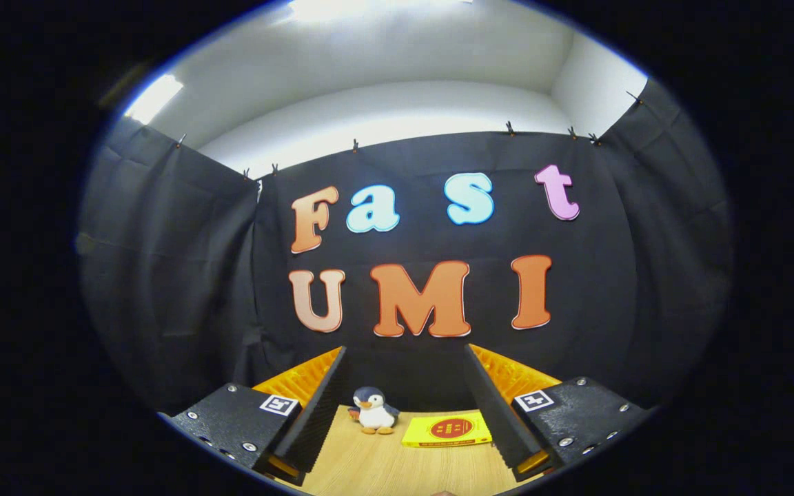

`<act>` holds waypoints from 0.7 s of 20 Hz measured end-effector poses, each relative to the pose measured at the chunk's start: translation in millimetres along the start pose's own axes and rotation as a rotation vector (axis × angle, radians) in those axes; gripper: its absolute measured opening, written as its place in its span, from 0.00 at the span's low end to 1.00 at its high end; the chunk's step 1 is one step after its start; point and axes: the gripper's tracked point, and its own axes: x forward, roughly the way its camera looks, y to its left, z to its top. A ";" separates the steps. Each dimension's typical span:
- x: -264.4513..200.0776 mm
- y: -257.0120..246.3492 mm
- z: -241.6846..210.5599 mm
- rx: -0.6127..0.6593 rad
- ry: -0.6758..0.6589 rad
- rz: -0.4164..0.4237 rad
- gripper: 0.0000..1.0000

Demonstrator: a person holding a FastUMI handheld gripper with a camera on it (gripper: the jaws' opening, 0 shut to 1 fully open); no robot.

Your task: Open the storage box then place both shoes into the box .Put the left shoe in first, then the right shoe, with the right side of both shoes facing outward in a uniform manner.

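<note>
Two fingers of your gripper (404,406) stand apart, empty; penguin toy (374,410) and yellow packet (446,430) lie ahead, easily knocked when you lower it

The jaws stand wide apart with nothing between them, so the lane over the counter (383,468) runs open straight ahead. Beyond the jaws two things block its far end: a small penguin toy (374,410) standing upright ahead of the left jaw, and a flat yellow packet (446,430) lying just beside it, nearer the right jaw. Behind both, the black cloth wall (424,372) closes the counter off.
</note>
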 end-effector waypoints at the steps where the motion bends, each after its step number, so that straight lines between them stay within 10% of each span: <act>1: -5.4 -2.4 11.3 0.002 -0.032 0.002 0.98; 14: -16.4 -5.3 57.3 -0.096 -0.167 -0.031 0.98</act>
